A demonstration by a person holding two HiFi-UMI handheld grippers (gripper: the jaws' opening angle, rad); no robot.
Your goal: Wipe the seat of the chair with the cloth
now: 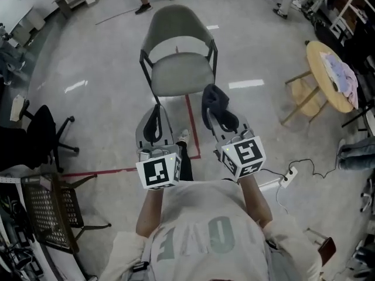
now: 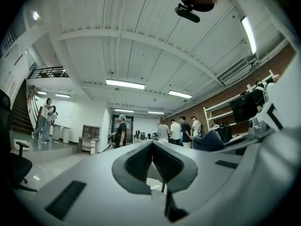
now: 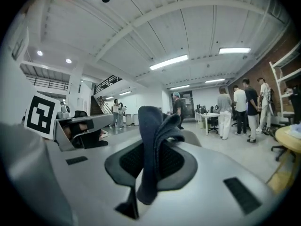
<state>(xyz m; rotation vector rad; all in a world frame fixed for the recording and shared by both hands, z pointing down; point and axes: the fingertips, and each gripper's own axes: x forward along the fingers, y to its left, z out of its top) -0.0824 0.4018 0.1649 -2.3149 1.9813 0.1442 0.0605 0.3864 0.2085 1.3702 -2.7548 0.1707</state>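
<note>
A grey chair (image 1: 180, 51) with a curved backrest stands on the floor ahead of me, its seat (image 1: 180, 74) bare. My right gripper (image 1: 217, 111) is shut on a dark blue cloth (image 1: 214, 98), held just in front of the seat's near right corner. In the right gripper view the cloth (image 3: 154, 140) sticks up between the pads (image 3: 175, 164) of that gripper (image 3: 153, 161). My left gripper (image 1: 153, 123) is shut with nothing in it, lower and short of the seat's near left corner. Its pads (image 2: 136, 164) meet in the left gripper view, where the gripper (image 2: 151, 160) points level into the room.
Red tape lines (image 1: 193, 134) mark the floor under the chair. A round wooden table (image 1: 328, 75) with cloth on it stands at the right. A black office chair (image 1: 36, 134) and a mesh chair (image 1: 50, 212) are at the left. A power strip (image 1: 287, 176) lies right. People (image 3: 242, 108) stand farther off.
</note>
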